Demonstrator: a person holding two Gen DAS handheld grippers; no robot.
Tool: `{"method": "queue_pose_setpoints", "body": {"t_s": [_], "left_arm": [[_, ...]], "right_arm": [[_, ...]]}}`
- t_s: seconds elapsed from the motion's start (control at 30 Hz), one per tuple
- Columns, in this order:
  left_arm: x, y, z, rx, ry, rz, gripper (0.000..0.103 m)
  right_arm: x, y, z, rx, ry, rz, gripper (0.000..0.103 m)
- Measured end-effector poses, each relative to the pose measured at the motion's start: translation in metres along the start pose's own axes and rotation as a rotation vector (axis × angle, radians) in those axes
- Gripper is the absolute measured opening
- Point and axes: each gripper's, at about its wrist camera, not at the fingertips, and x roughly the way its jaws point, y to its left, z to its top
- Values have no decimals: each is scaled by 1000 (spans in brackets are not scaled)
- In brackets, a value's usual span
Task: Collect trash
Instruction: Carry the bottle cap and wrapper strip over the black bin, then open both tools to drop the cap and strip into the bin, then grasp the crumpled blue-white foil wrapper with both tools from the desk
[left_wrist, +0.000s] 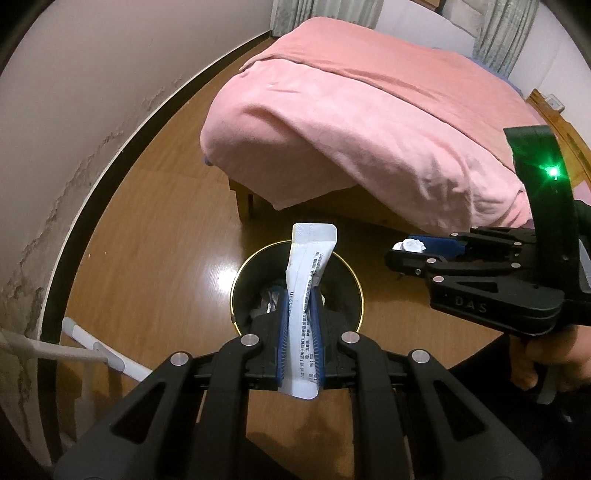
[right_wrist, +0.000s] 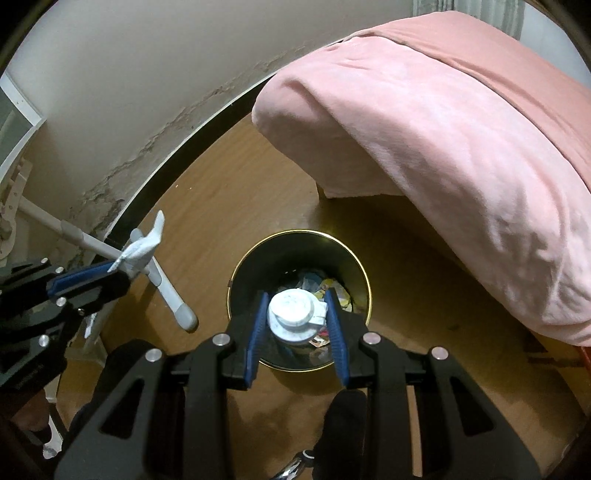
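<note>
One black bin (right_wrist: 236, 280), gold-rimmed, with crumpled wrappers (right_wrist: 325, 286) inside.

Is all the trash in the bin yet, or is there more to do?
Partly done: the black bin already has wrappers at its bottom. In hand: the left gripper pinches a white packet, and the right gripper holds a white round container, both over the bin. Left to do: let go so both pieces fall in. No other trash shows on the wooden floor.
</note>
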Motion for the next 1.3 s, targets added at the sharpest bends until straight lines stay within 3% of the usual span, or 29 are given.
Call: {"method": "queue_pose_setpoints", "body": {"t_s": [0.03,0.13,0.43,0.47,0.53,0.57,0.6,0.8,0.9,1.1,1.23,1.3], "left_arm": [[1,1,0,-3,2,0,11],[6,2,2,-10,10,-3,11],[24,-6,6,15,23,-30,12],[28,-8,8,20,27,-27,15],[33,-9,10,26,36,-24,33],[35,-9,11,25,36,-22,52],[35,-10,12,21,28,-23,64],[29,-13,13,32,15,-15,75],[12,-15,14,43,-18,2,87],[-66,-8,22,86,-123,60,92],[-145,27,19,28,-207,81,93],[-183,55,8,-7,-255,127,93]], "right_arm": [[2,1,1,2,5,1,35],[1,3,3,4,-5,1,59],[-9,-10,4,71,-53,-12,61],[-10,-13,5,80,-59,-12,62],[-12,-19,5,99,-66,-13,63],[-13,-21,5,109,-68,-14,63],[-13,-22,5,114,-68,-14,63],[-13,-24,4,120,-71,-25,65],[-17,-23,4,124,-81,-31,69],[-60,-8,12,99,-159,-13,69],[-104,36,28,28,-233,37,70],[-123,74,39,-43,-264,60,75]]}}
